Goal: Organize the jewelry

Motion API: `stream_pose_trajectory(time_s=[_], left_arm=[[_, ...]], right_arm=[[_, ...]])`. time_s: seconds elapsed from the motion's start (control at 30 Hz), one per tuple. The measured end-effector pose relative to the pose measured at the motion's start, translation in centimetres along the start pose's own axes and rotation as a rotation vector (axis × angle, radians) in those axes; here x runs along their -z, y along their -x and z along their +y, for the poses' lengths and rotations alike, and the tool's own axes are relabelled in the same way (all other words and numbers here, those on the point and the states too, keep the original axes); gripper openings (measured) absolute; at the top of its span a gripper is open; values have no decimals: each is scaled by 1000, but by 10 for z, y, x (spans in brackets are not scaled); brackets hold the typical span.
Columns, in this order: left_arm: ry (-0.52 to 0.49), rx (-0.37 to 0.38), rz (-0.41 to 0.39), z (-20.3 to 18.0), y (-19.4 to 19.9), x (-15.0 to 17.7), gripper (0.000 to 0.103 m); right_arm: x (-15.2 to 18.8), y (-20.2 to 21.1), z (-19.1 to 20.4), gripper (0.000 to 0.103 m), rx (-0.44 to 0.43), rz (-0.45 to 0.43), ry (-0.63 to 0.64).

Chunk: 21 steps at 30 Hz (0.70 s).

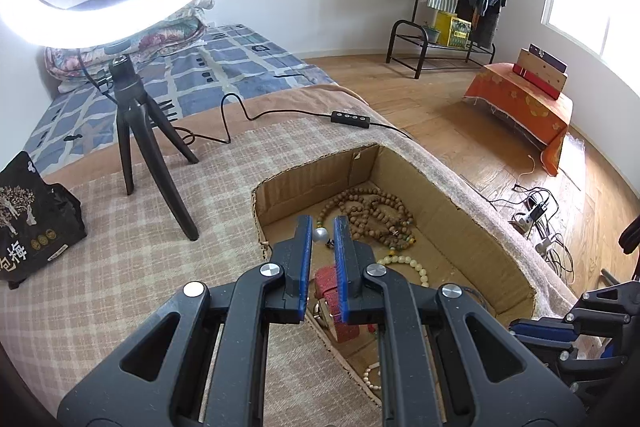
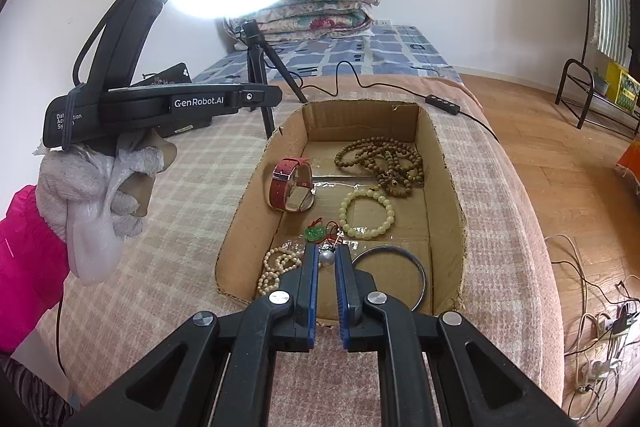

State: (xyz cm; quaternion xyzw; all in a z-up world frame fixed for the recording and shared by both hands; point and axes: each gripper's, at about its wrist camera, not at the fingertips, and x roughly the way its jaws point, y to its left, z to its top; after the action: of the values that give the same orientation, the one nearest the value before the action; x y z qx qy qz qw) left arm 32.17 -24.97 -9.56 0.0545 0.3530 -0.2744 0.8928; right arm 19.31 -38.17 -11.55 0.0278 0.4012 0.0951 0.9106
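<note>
A shallow open brown cardboard box (image 2: 360,123) is set on the counter (image 2: 180,227), which is covered with a beige checked cloth. Most of the jewelry is already gathered in the box: a red-strapped wristwatch (image 2: 290,187), a long string of brown wooden beads (image 2: 384,159), a cream bead bracelet (image 2: 366,213), a thin dark metal bangle (image 2: 420,267), a small white pearl strand (image 2: 276,267) and a green charm on red thread (image 2: 314,232).

The left gripper (image 1: 323,225) is held above the box's left edge. Its fingers are drawn close, and a silvery pearl bead (image 1: 323,234) appears to be pinched at their tips. The right gripper (image 2: 327,253) is held low over the near end of the box, its fingers likewise narrowed around a second silvery pearl bead (image 2: 327,259), between the pearl strand and the bangle.

The step in hand is judged to be the placing of these two small pieces. A bare patch of cardboard is called for next. The fingers would have to be lowered close to the floor of the box before being parted, so that the round beads are not left to roll or be caught in the red thread.
</note>
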Motion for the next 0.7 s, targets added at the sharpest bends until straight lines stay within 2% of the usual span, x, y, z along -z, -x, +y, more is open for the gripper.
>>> stream_pose_trajectory(time_s=[0.27,0.43,0.47,0.5,0.57,0.67,0.7], left_arm=[[-5,-4,-13,-4,0,-2,9],[-11,-3,-9,-6,0,-2,10],[-12,-3,-6,-6,0,-2,15],[-12,-3,-4,-7,0,-1,33],[-12,-3,-20,-7,3,0,56],[-21,-11,-34,-8,7,0,59],[-20,-9,-29,-8,7,0,63]], right_arm=[[-2,-1,-1,8,-9,0,-3],[-2,-1,4,29,-4,-1,12],[-2,-2,5,34,1,-1,16],[-2,-2,6,38,5,0,18],[-1,-1,7,60,20,-9,19],[-1,2,9,74,35,-26,21],[-1,2,10,77,41,-27,21]])
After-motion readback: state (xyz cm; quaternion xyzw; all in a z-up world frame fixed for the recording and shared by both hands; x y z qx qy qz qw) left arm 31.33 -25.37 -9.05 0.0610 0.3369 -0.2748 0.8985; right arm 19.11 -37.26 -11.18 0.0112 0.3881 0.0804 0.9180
